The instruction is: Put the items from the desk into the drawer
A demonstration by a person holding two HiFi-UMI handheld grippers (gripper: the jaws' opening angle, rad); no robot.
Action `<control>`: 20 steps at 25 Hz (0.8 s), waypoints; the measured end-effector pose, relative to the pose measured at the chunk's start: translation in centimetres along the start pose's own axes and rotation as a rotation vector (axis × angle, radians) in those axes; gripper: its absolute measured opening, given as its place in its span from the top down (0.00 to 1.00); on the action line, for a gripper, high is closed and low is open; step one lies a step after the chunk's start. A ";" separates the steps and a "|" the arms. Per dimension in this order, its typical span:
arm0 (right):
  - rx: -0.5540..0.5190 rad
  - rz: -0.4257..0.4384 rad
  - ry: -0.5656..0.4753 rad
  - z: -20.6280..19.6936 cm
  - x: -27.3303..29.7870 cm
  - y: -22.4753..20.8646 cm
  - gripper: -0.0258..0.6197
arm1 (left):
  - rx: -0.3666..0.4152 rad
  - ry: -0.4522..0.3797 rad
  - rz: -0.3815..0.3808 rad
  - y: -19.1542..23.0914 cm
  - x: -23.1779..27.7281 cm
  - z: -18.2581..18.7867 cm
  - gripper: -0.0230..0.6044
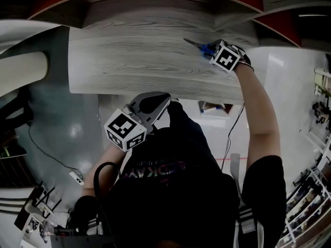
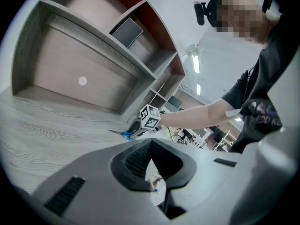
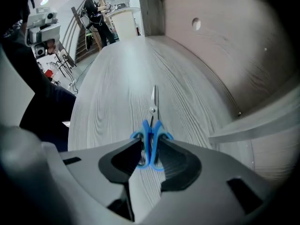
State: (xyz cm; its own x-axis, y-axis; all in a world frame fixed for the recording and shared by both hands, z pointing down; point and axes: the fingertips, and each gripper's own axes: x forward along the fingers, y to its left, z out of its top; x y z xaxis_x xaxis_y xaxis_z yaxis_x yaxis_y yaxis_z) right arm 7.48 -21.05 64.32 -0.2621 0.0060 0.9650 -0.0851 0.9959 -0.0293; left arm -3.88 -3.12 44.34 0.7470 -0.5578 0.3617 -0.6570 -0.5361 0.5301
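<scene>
The left tongs [image 1: 153, 104] hang clenched on nothing just short of the table's [image 1: 129, 56] near edge, close to the person's chest. Farther out, toward the right edge, the right tongs [image 3: 149, 148] are clamped on the blue handles of the scissors [image 3: 151, 123], whose closed blades point out along the tabletop.

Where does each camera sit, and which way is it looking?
Head view: on the person's head, facing down at the desk; shows torso, left gripper, right gripper.
Left gripper view: on the left gripper, facing across the desk towards the shelves; shows its shut jaws.
Right gripper view: on the right gripper, facing along the desk; its jaws grip blue scissors.
All three show the scissors.
</scene>
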 end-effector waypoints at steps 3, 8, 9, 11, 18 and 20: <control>0.037 0.010 0.004 -0.4 0.1 0.0 0.78 | 0.000 -0.002 -0.002 -0.1 0.1 -0.1 0.95; 0.156 -0.015 -0.050 -0.9 0.3 -0.2 0.81 | 0.007 -0.002 -0.004 0.0 -0.1 0.0 0.95; 0.180 -0.022 -0.063 -0.9 0.4 -0.3 0.81 | 0.009 -0.003 -0.003 0.1 -0.2 0.0 0.95; 0.223 -0.032 -0.089 -1.1 0.4 -0.2 0.81 | 0.011 -0.003 -0.001 0.1 -0.4 -0.1 0.95; 0.416 -0.082 -0.272 -0.5 -1.9 1.3 0.81 | 0.039 -0.012 -0.018 0.3 -1.4 0.6 0.95; 0.499 -0.086 -0.342 -0.3 -2.6 1.9 0.81 | 0.049 -0.014 -0.031 0.4 -1.6 0.9 0.95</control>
State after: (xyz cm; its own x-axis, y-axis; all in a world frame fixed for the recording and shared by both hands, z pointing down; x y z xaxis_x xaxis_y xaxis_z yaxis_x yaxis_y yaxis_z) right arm 8.32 -19.18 61.79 -0.5207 -0.1844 0.8336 -0.5384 0.8287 -0.1531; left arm -5.38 -3.00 43.33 0.7656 -0.5494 0.3347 -0.6383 -0.5835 0.5022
